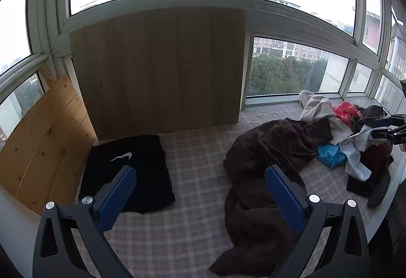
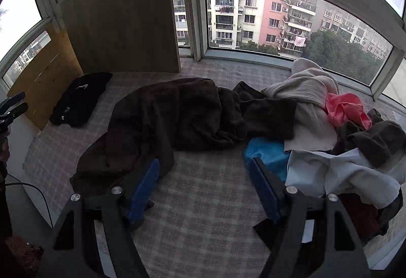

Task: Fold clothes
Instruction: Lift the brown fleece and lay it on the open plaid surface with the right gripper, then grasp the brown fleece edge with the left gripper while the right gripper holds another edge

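A crumpled dark brown garment (image 1: 264,163) (image 2: 167,120) lies spread across the checked mat (image 1: 192,176) (image 2: 203,201). A folded black garment with a white swoosh (image 1: 132,168) (image 2: 78,97) sits at the mat's left end. To the right is a heap of clothes (image 1: 355,135) (image 2: 337,135): cream, pink, blue, pale grey, dark red. My left gripper (image 1: 200,191) hangs open above the mat between the black and brown garments, holding nothing. My right gripper (image 2: 205,186) is open over bare mat, near the brown garment's edge and the blue cloth (image 2: 266,153).
A large wooden board (image 1: 157,69) (image 2: 119,21) leans against the windows behind the mat, with a lighter plank panel (image 1: 43,141) (image 2: 45,75) at the left. Glass windows ring the mat's far side. A black cable (image 2: 38,189) runs at the left edge.
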The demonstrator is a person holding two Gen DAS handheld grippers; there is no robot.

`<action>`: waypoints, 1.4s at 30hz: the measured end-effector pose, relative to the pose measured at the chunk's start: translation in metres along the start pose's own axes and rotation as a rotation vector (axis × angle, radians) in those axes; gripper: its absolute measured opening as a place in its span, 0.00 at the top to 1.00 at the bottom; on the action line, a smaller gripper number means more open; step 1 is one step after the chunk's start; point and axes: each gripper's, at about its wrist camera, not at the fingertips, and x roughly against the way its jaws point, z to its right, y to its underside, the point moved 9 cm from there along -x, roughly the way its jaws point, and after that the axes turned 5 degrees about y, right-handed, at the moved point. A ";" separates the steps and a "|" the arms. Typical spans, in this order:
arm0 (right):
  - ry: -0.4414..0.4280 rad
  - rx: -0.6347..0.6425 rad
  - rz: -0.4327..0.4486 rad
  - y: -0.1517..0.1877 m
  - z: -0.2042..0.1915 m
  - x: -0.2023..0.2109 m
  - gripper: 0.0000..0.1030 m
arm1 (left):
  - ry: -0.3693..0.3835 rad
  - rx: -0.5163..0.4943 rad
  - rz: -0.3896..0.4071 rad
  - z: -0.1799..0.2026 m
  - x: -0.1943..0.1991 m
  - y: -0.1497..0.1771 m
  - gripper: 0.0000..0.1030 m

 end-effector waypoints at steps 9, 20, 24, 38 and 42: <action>-0.009 -0.130 -0.079 -0.034 -0.004 -0.138 0.30 | 0.093 -0.044 -0.229 0.028 -0.151 0.034 0.01; 0.009 0.010 -0.112 -0.029 -0.019 -0.185 0.94 | 0.104 -0.059 -0.396 0.041 -0.257 0.056 0.13; -0.048 -0.015 -0.071 -0.013 0.001 -0.123 0.95 | 0.122 -0.071 -0.366 0.045 -0.244 0.050 0.14; 0.295 -0.193 -0.312 0.217 0.152 0.028 0.88 | 0.337 -0.218 -0.343 0.113 -0.173 0.033 0.13; 0.253 -0.228 -0.227 0.197 0.149 0.037 0.55 | 0.413 -0.312 -0.368 0.167 -0.189 0.032 0.12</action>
